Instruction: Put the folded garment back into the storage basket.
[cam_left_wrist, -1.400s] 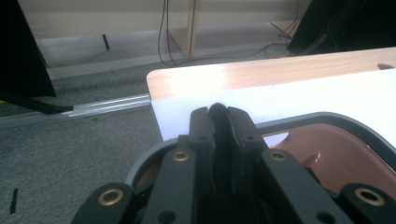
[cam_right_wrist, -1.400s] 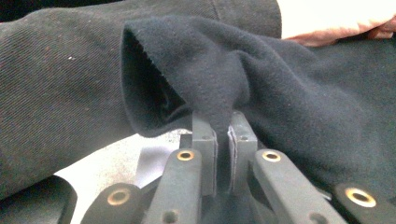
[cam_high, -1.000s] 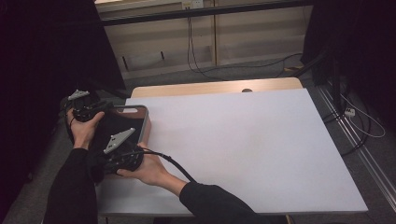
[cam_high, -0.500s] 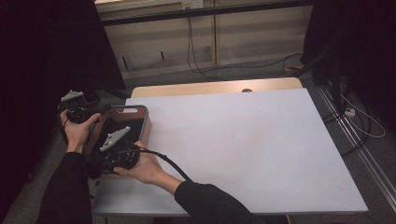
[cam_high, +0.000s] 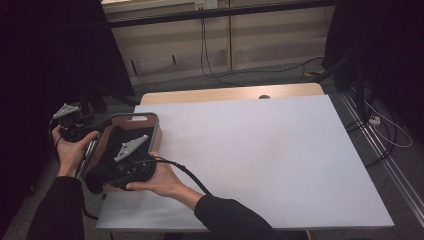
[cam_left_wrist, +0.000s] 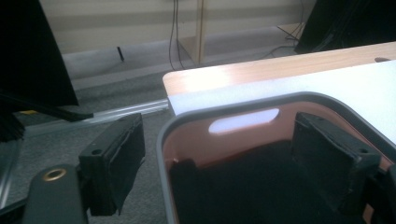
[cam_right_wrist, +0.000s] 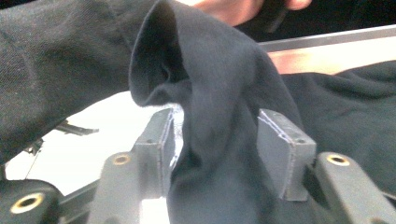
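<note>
the right gripper (cam_high: 102, 176) is sliding toward seven o'clock compared with a second ago, now sitting over the near end of the brown tray (cam_high: 155, 131) with its grey plate tilted up, and the left gripper (cam_high: 75, 122) is drifting outward to nine o'clock, off the tray's far-left corner. that reads as the grab on the cloth having just been made, with lifting it out of the tray the likely next step.

in the right gripper view the jaws are standing partly closed around a bunched fold of the black garment (cam_right_wrist: 219, 116), the pads (cam_right_wrist: 280, 149) pressing the cloth on either side; the rest of the garment is lying in the tray at about three o'clock of that picture. in the high view the garment (cam_high: 127, 137) is filling the tray's middle, at the table's left edge.

the left gripper (cam_left_wrist: 233, 158) is wide open and holding nothing, one jaw hanging outside the grey rim (cam_left_wrist: 163, 140) and one inside over the dark cloth, aimed toward the tray's slotted handle at twelve o'clock.

the right hand (cam_high: 160, 180) is wrapping its gripper from the side, forearm crossing in from five o'clock; the left hand (cam_high: 70, 150) is gripping upright, wrist bent back.
</note>
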